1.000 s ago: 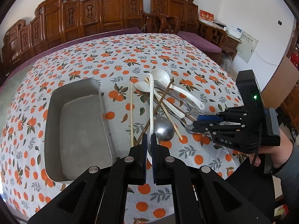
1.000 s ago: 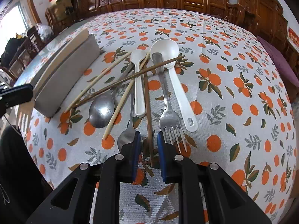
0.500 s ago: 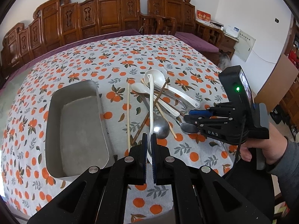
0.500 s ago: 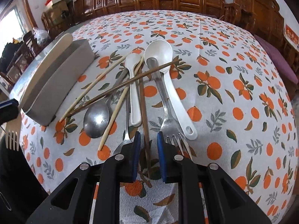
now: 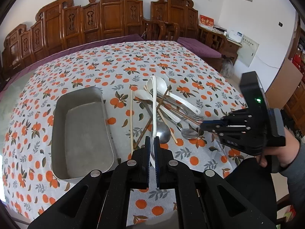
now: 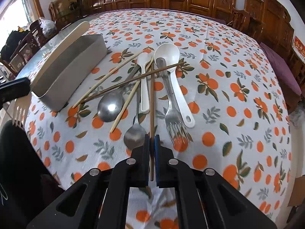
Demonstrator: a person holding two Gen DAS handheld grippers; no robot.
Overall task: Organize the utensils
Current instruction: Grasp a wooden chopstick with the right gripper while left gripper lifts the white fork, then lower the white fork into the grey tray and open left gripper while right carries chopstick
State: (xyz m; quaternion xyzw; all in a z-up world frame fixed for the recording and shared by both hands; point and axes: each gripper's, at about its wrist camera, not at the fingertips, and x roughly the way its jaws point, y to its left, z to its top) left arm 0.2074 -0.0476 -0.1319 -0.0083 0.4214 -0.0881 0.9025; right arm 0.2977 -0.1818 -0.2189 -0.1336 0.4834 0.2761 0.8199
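A pile of utensils lies on the orange-print tablecloth: white ladle [image 6: 167, 57], small white spoon [image 6: 144, 84], metal fork [image 6: 174, 118], two metal spoons [image 6: 110, 106], pale and dark chopsticks. My left gripper [image 5: 152, 145] is shut on a white plastic fork [image 5: 154, 106], held above the table; its tines show in the right wrist view [image 6: 18, 114]. My right gripper [image 6: 152, 143] is shut on a dark brown chopstick [image 6: 152, 99] at the pile's near end. It shows in the left wrist view [image 5: 205, 123]. The metal tray [image 5: 82, 129] stands left of the pile.
Carved wooden chairs [image 5: 112, 15] line the table's far side. A purple cushioned bench [image 5: 198, 47] stands at the back right. Bare tablecloth [image 6: 238, 114] lies right of the pile.
My right gripper has shut on the dark chopstick. My left gripper has risen and drawn back with the white fork, so the table looks farther away.
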